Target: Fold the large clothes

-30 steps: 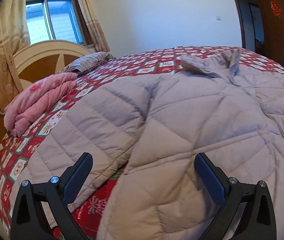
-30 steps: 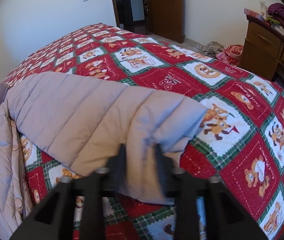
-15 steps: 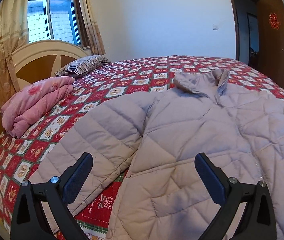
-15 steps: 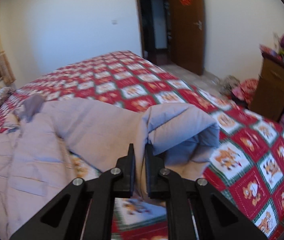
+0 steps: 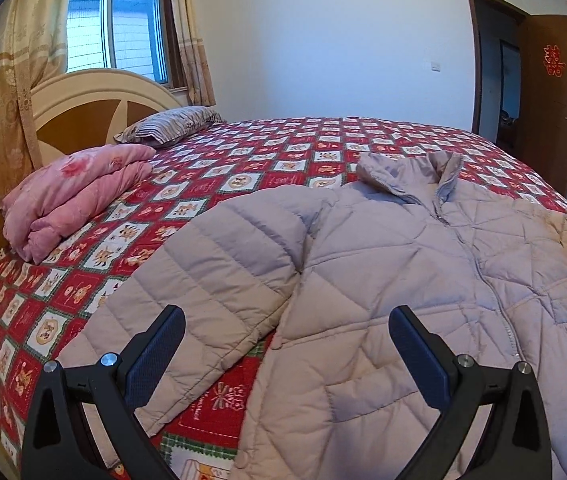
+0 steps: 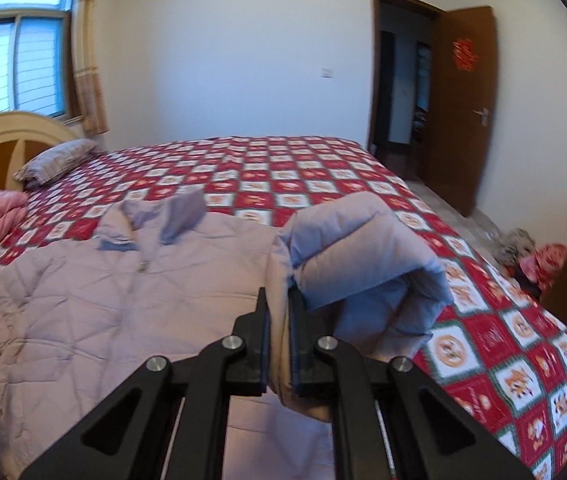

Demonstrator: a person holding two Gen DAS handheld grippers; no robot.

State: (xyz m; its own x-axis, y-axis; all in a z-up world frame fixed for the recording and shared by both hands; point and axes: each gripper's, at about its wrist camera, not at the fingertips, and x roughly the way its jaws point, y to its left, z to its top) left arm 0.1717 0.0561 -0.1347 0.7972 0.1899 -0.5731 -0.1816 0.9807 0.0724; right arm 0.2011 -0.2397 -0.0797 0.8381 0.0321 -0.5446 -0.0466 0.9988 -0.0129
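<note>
Right wrist view, right tool [image 6: 278,312] pinching jacket [image 6: 123,292] sleeve, left tool [image 5: 283,344] spread above jacket

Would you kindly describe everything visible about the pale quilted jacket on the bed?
The pale lilac-beige quilted puffer jacket lies front-up on the red patchwork bedspread, zipped, collar standing. One sleeve lies flat beside the open left gripper; the other sleeve is lifted, pinched in the right gripper.

One jacket [image 5: 403,280], one pillow [image 5: 167,130], one pink quilt [image 5: 71,200], two grippers: left gripper [image 5: 283,352], right gripper [image 6: 278,336].
</note>
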